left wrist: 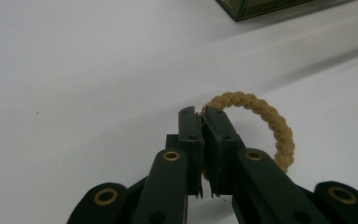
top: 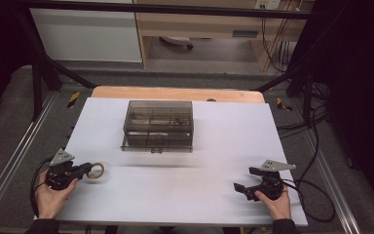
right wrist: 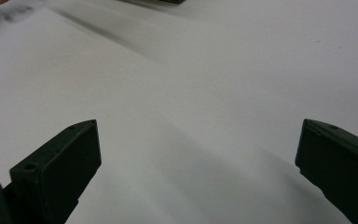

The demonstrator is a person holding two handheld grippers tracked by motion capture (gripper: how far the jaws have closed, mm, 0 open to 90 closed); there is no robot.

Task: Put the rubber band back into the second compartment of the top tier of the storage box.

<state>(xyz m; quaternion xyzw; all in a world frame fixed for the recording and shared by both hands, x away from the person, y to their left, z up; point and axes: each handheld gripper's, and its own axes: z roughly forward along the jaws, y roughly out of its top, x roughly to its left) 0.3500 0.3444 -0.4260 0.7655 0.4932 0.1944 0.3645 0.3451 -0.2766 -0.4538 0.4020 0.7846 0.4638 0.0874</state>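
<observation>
A tan braided rope ring point(left wrist: 265, 122) lies at the near left of the white counter point(top: 214, 195), pinched by the left gripper point(top: 86, 170). In the left gripper view its two black fingers point(left wrist: 189, 140) are drawn together with only a sliver of a gap, clamped across the cord at the ring's near edge, so the loop sticks out beyond the tips and to one side. Gripping the thin cord rather than spanning the whole loop looks like the surest hold on so soft a thing, and it leaves the ring free to be carried and dropped.

Farther out, at the middle of the counter toward the far side, stands a smoky translucent plastic drawer box point(top: 158, 126). Dividers and a few small dark items show dimly through its walls; what they are cannot be told. Its lowest drawer seems to jut slightly toward the near side, a likely place for the ring.

At the near right the right gripper point(top: 239, 187) rests low on the counter, its fingers point(right wrist: 60, 168) spread wide with nothing between them, probably waiting to handle the drawer.
</observation>
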